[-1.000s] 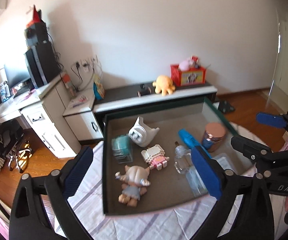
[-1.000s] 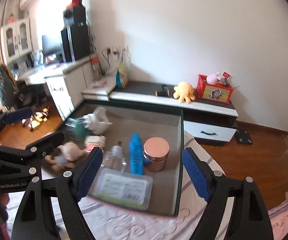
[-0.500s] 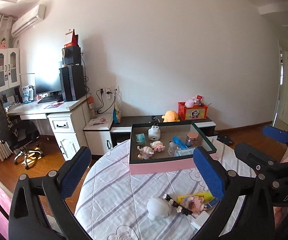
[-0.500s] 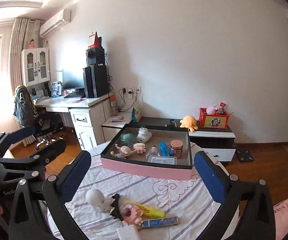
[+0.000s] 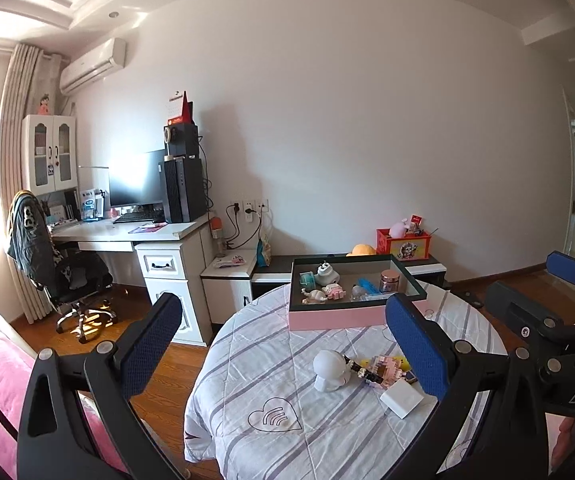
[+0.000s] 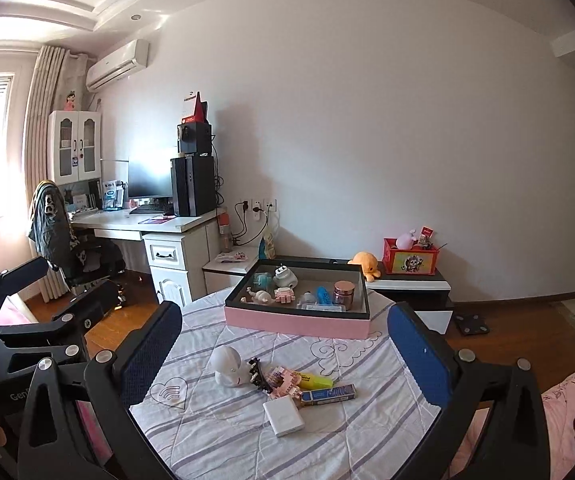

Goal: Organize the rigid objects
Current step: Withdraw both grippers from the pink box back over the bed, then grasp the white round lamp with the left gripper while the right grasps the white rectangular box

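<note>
A pink box [image 5: 339, 317] [image 6: 295, 322] with a dark rim stands at the far side of the round table; inside lie small figures, a blue tube and a copper-lidded jar [image 6: 344, 291]. Nearer me on the striped cloth lie a white figure [image 6: 227, 367] [image 5: 329, 368], a pink block toy [image 6: 283, 383], a yellow tube [image 6: 313, 381], a blue carton [image 6: 327, 394] and a white box [image 6: 284, 415] [image 5: 401, 399]. My left gripper [image 5: 283, 352] and my right gripper [image 6: 283, 352] both hang open well short of these things, with nothing between their fingers.
The table [image 6: 215, 420] is round, covered in a white striped cloth. Behind it run a low cabinet [image 6: 407, 284] with an orange plush and a red box, a white desk [image 5: 135, 236] with a computer, and an office chair [image 5: 63, 276]. Wooden floor lies around.
Both grippers have pulled far back and up from over the box. The whole table and the loose items near me have come into view. The right gripper's fingers stand wider apart.
</note>
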A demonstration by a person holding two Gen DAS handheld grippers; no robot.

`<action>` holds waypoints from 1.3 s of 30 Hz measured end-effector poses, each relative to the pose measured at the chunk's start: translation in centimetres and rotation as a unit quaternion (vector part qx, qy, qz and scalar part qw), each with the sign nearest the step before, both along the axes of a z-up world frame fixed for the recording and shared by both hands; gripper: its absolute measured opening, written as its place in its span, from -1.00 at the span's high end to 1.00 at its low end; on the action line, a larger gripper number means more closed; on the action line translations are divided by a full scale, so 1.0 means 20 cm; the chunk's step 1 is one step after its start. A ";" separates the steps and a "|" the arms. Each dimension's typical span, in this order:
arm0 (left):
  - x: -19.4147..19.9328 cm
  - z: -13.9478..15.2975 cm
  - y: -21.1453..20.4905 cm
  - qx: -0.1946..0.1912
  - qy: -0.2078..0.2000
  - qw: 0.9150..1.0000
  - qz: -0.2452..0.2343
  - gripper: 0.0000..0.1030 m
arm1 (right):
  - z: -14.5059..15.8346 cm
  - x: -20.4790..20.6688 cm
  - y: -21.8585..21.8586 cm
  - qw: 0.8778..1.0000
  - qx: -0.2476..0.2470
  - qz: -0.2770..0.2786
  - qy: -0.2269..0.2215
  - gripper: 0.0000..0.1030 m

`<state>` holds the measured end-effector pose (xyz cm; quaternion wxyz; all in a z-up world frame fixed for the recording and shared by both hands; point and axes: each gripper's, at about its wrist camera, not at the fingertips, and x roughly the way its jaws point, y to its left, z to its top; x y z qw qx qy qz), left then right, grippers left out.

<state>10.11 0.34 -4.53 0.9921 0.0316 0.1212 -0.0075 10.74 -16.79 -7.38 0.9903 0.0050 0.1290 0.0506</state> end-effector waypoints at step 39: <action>0.00 -0.04 -0.07 0.005 0.020 1.000 -0.021 -1.00 | 0.00 -0.10 -0.03 0.999 -0.004 -0.029 0.018 -1.00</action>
